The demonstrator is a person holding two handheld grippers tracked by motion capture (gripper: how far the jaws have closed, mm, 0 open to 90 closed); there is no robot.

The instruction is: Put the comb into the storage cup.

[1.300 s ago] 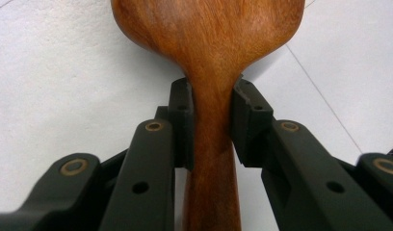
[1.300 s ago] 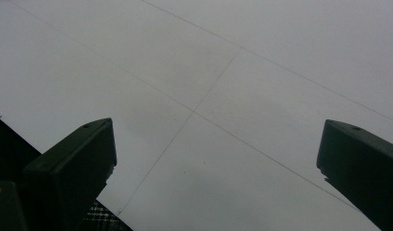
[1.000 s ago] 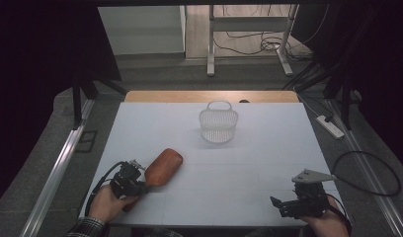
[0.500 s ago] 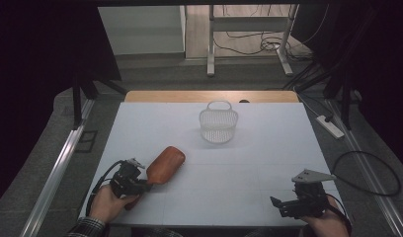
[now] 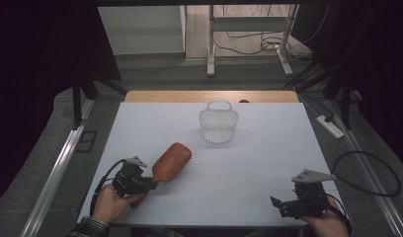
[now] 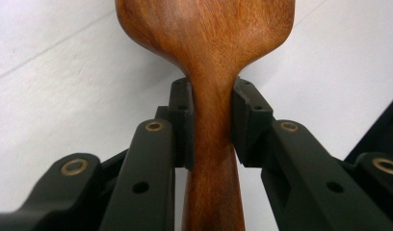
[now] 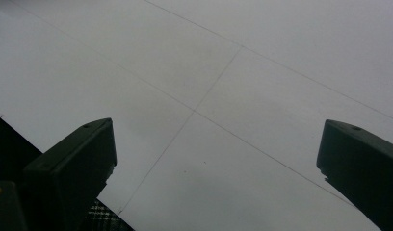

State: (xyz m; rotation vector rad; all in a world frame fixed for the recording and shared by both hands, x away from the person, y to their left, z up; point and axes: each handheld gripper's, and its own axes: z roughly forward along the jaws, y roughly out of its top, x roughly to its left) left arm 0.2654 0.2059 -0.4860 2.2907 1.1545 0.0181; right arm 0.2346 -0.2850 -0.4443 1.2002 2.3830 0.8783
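A brown wooden hairbrush [image 5: 171, 161] is held at the front left of the white table, its head pointing toward the back right. My left gripper [image 5: 149, 184] is shut on the brush's handle [image 6: 211, 130], with both pads pressed against the narrow neck just below the head. A white wire basket [image 5: 218, 124] with a small handle stands upright near the middle back of the table. At the front right my right gripper [image 5: 277, 205] rests low, its jaws wide apart over bare table [image 7: 218, 125] with nothing between them.
The white tabletop [image 5: 259, 163] has a wooden strip along its far edge. A power strip [image 5: 330, 126] and loose cables lie on the floor to the right. Metal frame legs stand behind the table.
The brush and my left gripper have shifted slightly, with the brush head a little higher and farther right. The right gripper has stayed still.
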